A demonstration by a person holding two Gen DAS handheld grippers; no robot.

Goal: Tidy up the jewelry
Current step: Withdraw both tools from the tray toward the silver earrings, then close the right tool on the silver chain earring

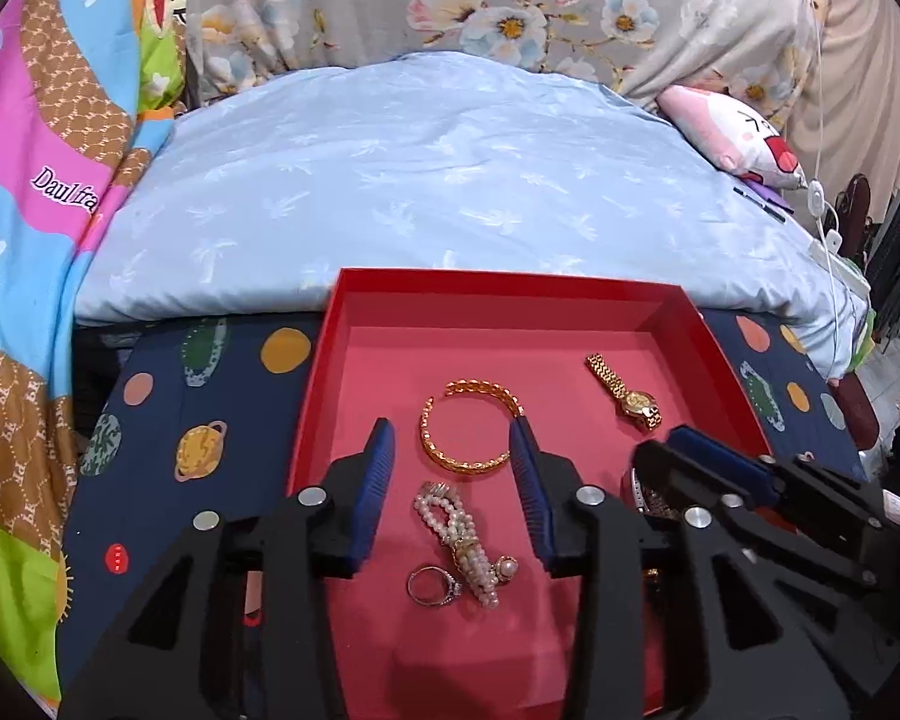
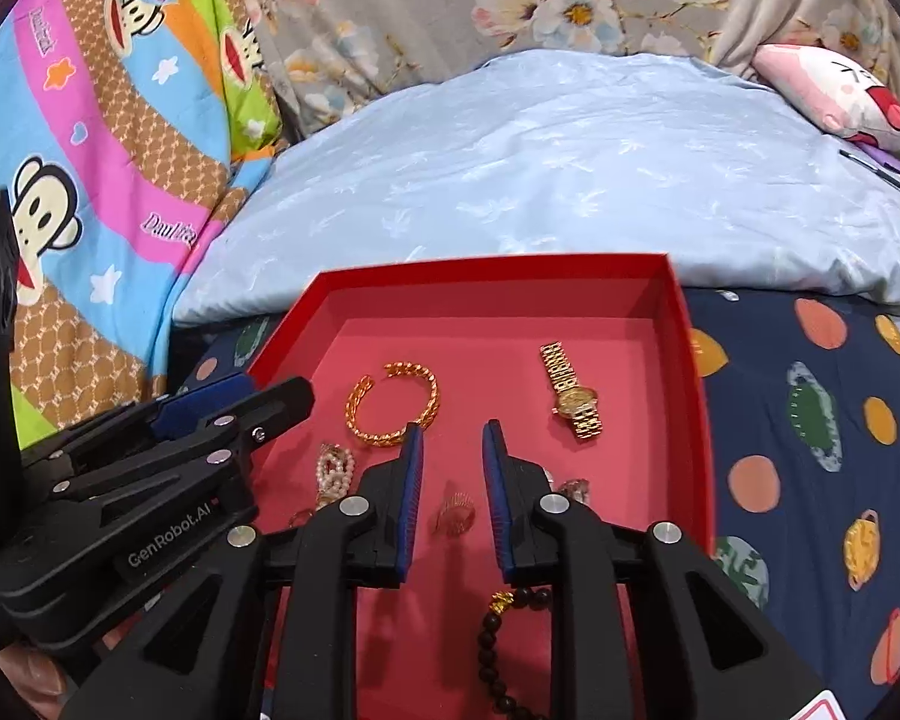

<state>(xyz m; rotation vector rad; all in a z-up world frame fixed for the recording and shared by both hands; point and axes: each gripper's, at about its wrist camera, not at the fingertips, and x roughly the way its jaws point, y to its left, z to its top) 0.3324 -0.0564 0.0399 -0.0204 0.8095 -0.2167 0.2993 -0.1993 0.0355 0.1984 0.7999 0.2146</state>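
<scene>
A red tray holds the jewelry. My left gripper hangs open over it. A pearl bracelet lies loose on the tray floor between its fingers, with a silver ring beside it. A gold bangle lies just past the fingertips, and a gold watch sits further right. My right gripper is open too, over a small gold ring that neither pad touches. A dark bead bracelet lies under its right finger. The bangle and watch lie ahead of it.
The tray rests on a dark planet-print cloth. A pale blue quilt lies behind it, a colourful cartoon blanket to the left, and a pink plush at the far right. The two grippers sit close, side by side.
</scene>
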